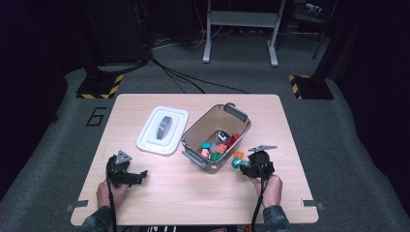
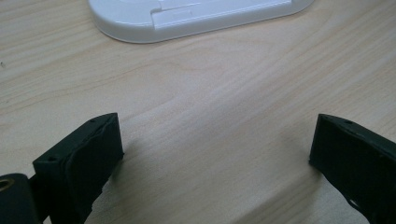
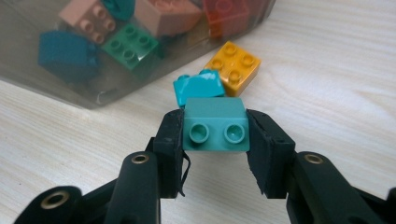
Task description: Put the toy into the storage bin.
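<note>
My right gripper (image 3: 215, 133) is shut on a teal brick (image 3: 215, 122), its two studs facing the camera, held a little above the table. Just beyond it lie a turquoise sloped brick (image 3: 198, 86) and an orange brick (image 3: 233, 65) on the wood, beside the clear bin (image 1: 193, 133) that holds several coloured bricks. In the high view the right gripper (image 1: 245, 166) sits right of the bin's near corner. My left gripper (image 1: 140, 175) rests at the front left of the table, open with nothing between its fingers (image 2: 88, 154).
The bin's white lid (image 1: 162, 129) lies flat left of the bin and shows at the top of the left gripper view as the lid (image 2: 196, 16). The wooden table (image 1: 193, 198) has bare room along its front. Cables and a frame stand on the floor behind.
</note>
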The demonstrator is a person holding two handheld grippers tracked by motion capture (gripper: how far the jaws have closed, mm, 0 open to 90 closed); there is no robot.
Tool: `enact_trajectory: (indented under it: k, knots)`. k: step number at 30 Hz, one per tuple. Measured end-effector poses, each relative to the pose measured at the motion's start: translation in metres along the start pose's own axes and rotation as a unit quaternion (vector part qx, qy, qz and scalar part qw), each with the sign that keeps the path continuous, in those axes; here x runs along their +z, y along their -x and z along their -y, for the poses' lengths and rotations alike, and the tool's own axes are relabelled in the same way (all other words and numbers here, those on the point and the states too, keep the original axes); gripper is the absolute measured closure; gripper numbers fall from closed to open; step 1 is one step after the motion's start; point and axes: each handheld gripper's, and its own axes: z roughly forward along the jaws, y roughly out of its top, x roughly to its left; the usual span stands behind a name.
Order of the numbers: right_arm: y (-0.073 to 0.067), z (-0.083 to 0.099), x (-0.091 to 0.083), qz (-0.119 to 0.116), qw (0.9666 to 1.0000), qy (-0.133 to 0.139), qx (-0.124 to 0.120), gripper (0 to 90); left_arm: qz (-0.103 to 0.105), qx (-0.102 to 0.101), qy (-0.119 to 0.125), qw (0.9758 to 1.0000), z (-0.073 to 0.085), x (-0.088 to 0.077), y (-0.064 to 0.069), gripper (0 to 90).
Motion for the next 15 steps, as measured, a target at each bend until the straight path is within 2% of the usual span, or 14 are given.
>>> enact_trajectory:
  k: [5, 13, 15]
  knots:
    - [0.008, -0.007, -0.01, -0.011, 0.9998, 0.014, 0.008, 59.0, 0.0, 0.0, 0.0, 1.0, 0.0, 0.0, 0.0, 2.4]
    - [0.016, -0.022, -0.027, 0.003, 0.9995, 0.031, 0.008, 59.0, 0.0, 0.0, 0.0, 1.0, 0.0, 0.0, 0.0, 2.4]
    - [0.018, -0.027, -0.031, 0.0, 0.9993, 0.036, 0.006, 59.1, 0.0, 0.0, 0.0, 1.0, 0.0, 0.0, 0.0, 2.4]
